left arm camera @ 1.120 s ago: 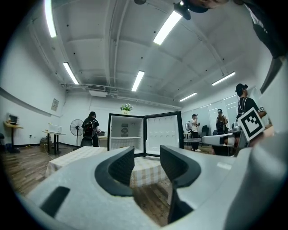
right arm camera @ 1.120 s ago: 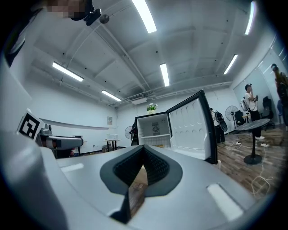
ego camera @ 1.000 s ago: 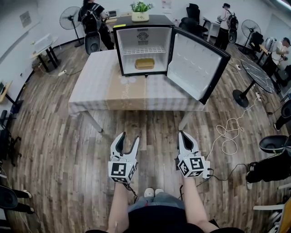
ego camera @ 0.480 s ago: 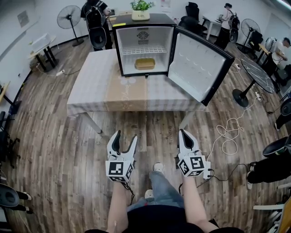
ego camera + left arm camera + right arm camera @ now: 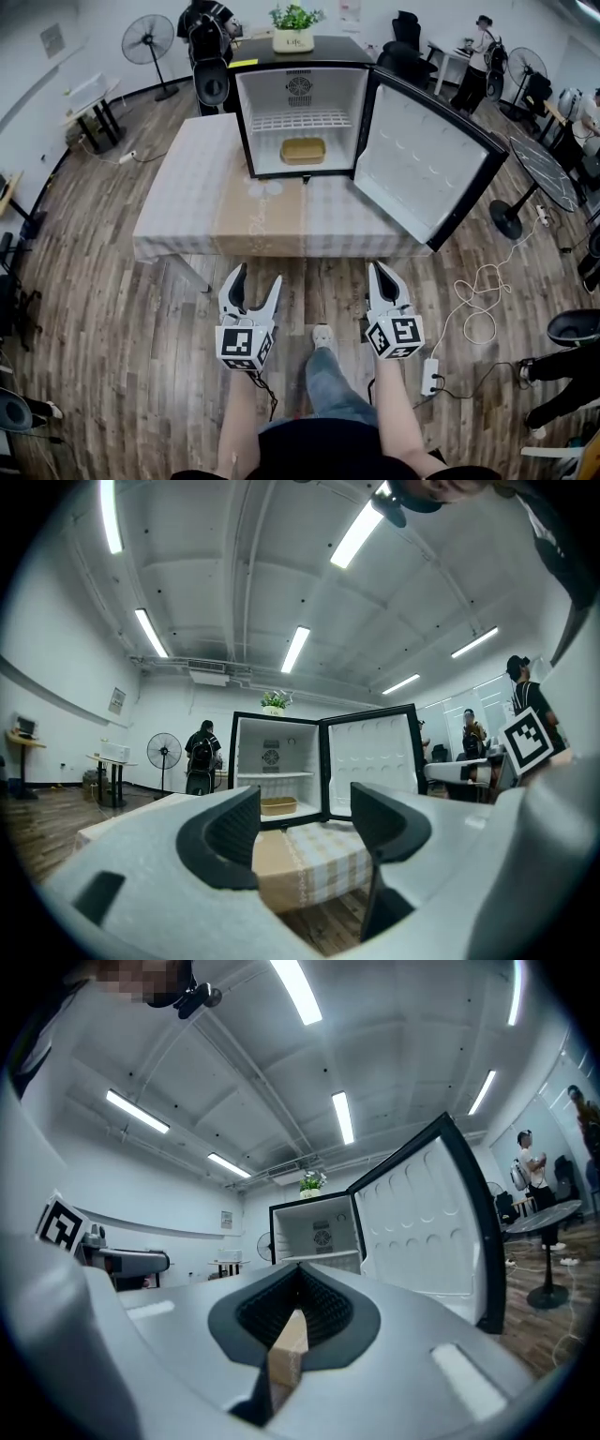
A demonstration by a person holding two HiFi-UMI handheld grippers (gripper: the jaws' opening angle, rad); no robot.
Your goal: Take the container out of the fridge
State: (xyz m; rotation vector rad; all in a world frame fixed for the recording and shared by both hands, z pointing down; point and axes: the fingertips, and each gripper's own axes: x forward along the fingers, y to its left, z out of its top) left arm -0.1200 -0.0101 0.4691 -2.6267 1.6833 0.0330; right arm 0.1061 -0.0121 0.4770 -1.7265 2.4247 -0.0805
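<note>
Container on fridge floor, under bare wire shelf; tan, shallow, contents unreadable from here, nothing else seen inside. Door swung wide right. Fridge at far side of table. Approach step, no contact yet: both grippers short of near table edge. Left gripper jaws just been opening, now wide, nothing between. Right gripper jaws pressed together, empty. Next, probably: reach over table into fridge, bracket container, then close.
</note>
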